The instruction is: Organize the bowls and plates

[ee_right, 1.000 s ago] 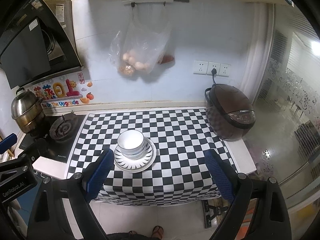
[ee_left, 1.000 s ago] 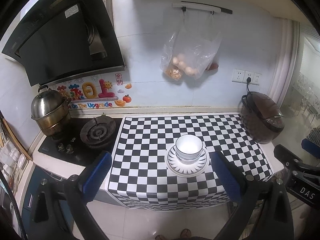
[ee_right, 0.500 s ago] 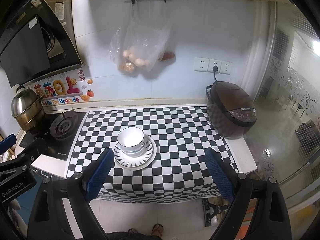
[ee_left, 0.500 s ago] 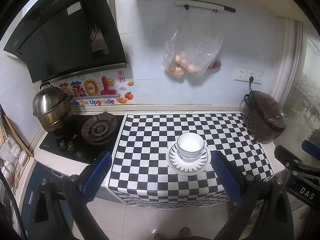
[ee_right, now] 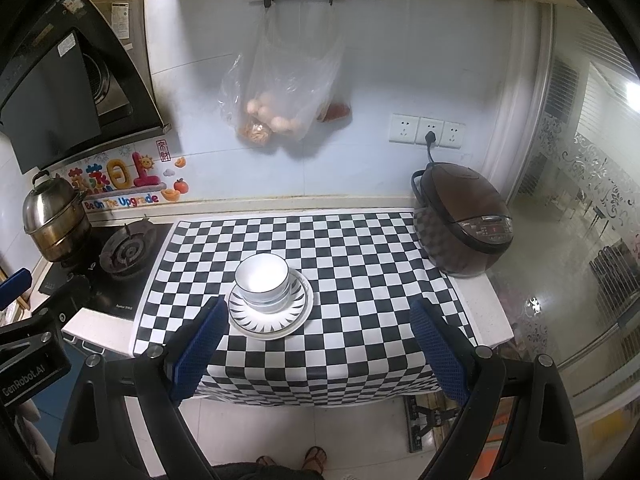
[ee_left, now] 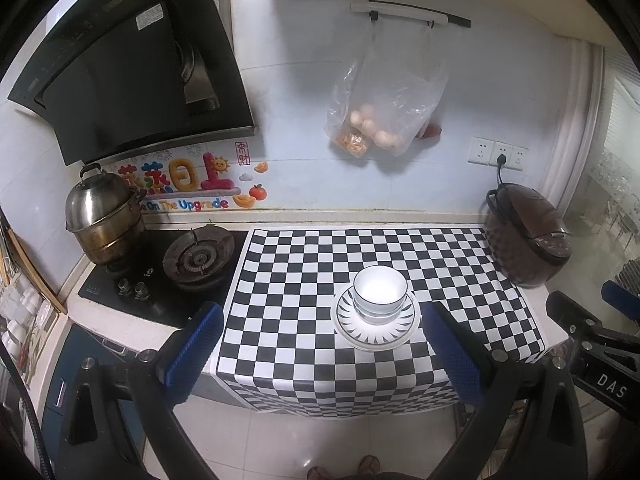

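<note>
My left gripper (ee_left: 320,340) hangs off the front edge of the counter with its blue pads wide apart and nothing between them. My right gripper (ee_right: 316,344) hangs beside it, equally spread and equally empty. Neither touches anything.

The bowls (ee_left: 379,290) sit nested, what looks like two or three of them, on stacked plates (ee_left: 376,322) with a dark rayed rim. The stack stands on the checkered mat (ee_left: 304,280), near the counter's front edge and roughly midway along the mat. To my eye the gathering is done, or close to it.

I judge the risks to be these. The stack stands close to the front edge, so a pad swung in low could push it toward the drop. The mat overhangs that edge, and a finger catching the hanging cloth could drag mat and stack together. Glazed bowls nested loosely may slide or tip if I grip only the top one at a slant. My two grippers are also close enough to knock each other.

The counter runs along a pale tiled wall. At its right end stands a brown rice cooker (ee_right: 464,228), plugged in; at its left a gas hob (ee_left: 198,258) with a steel pot (ee_left: 102,220) under a black hood (ee_left: 132,68). A plastic bag (ee_right: 284,92) of food hangs from a wall rail. My sandalled feet show on the tiled floor below.
</note>
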The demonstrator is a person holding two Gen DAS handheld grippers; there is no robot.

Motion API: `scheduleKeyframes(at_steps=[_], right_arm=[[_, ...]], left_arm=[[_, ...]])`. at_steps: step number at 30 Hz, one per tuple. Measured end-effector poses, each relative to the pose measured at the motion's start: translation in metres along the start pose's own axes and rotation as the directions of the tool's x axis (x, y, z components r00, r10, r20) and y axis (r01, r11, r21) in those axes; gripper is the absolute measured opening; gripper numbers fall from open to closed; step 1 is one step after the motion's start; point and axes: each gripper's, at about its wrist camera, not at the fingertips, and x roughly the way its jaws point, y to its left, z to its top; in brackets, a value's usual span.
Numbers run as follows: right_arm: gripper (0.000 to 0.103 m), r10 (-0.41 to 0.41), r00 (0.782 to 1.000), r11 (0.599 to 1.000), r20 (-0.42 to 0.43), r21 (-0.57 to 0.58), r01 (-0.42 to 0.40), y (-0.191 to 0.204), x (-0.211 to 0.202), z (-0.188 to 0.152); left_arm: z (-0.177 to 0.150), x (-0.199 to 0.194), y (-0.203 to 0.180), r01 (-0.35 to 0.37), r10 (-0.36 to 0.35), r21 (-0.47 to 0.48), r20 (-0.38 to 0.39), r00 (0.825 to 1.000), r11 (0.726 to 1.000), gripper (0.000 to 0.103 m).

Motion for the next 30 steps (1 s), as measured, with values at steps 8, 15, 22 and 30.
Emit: scheduleKeyframes(at_steps=[8,15,22,30], right_arm=[[0.094,0.003,1.000,1.000,-0.005,0.000,-0.003,0.001,0.000,-0.001],[0.094,0.004,1.000,1.000,-0.004,-0.002,-0.004,0.004,-0.001,-0.001],[0.094,0.006,1.000,1.000,-0.002,-0.004,-0.006,0.006,0.000,0.001],[0.094,0.009,1.000,1.000,0.002,-0.010,-0.009,0.010,0.003,0.007]], left_arm=[[0.000,-0.002,-0.002,-0.005,0.005,0.002,0.002,1.000,1.000,0.102],[-0.001,-0.002,-0.002,-0.006,0.006,0.000,0.000,1.000,1.000,0.102],[-0.001,-0.002,-0.002,-0.007,0.007,-0.002,0.001,1.000,1.000,0.102],[-0.001,-0.001,0.001,-0.010,0.010,-0.001,0.004,1.000,1.000,0.102]])
